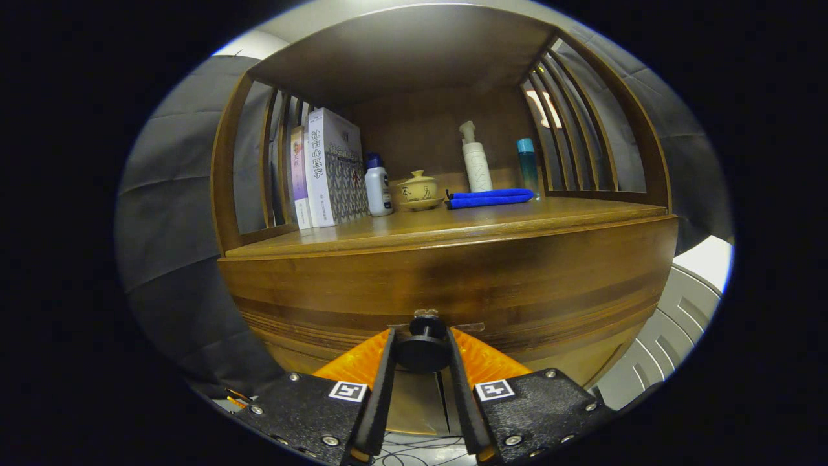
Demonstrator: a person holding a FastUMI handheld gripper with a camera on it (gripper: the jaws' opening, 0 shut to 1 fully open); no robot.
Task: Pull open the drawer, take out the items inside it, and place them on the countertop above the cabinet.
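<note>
Between gripper (422,353) fingers: drawer (453,285) knob (423,348), prob. clamped w/ both.

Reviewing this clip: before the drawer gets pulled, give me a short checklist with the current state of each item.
1. Drawer knob sits between the gripper fingers: ok.
2. Both fingers press the knob: looks so, ok.
3. Drawer front still closed, so pulling is the right step: ok.
4. Countertop has bare space in front of the blue cloth and the lidded cup: ok.
5. Items inside the drawer: cannot tell, hidden.
</note>
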